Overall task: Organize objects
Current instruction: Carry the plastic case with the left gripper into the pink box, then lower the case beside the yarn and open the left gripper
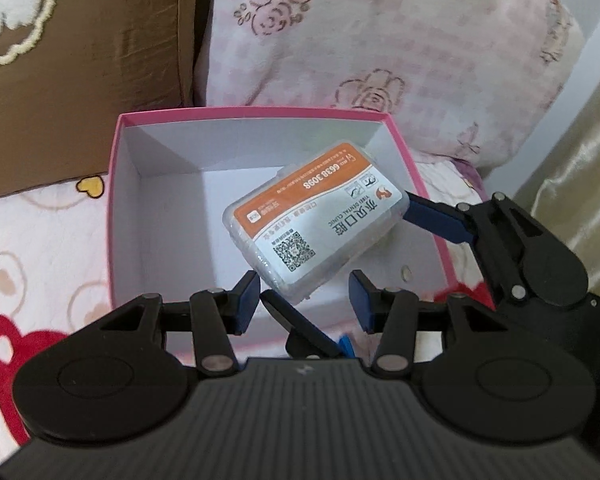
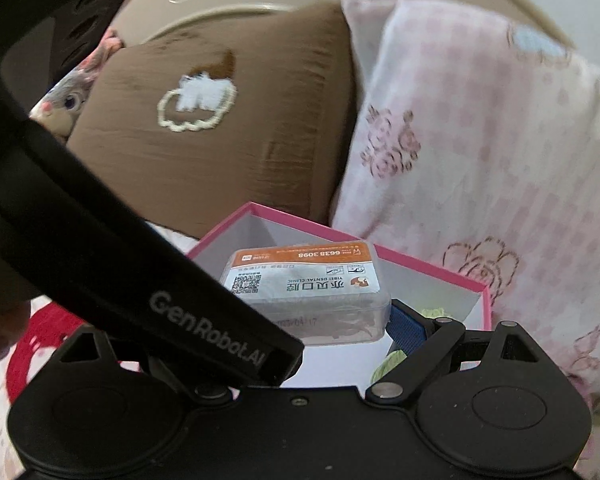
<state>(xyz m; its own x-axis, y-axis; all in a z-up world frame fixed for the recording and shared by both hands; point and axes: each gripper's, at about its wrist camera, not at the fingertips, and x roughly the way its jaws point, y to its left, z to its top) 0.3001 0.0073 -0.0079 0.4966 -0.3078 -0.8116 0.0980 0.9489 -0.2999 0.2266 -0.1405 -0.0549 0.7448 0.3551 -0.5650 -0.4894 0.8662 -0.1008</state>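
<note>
**Clear case held over the pink box on the bed**

At the left of the bed's head a brown cushion (image 1: 80,80) leaned upright, its corner just behind the pink box (image 1: 118,208); to its right a pink rose-print pillow (image 1: 379,40) rose behind the box's far rim. The box sat open on a bear-print bedspread (image 1: 32,240), its white floor bare on the left. The left gripper (image 1: 303,300) hung at the box's near rim, its blue pads partly apart with nothing pressed between them. Over the right half of the box hung a clear plastic case (image 1: 319,220) with an orange and white label, tilted. The right gripper (image 1: 339,256), spread wide, clamped the case across its length, one finger at each end. In the right wrist view the left gripper's black body crossed the near left and hid one finger.
</note>
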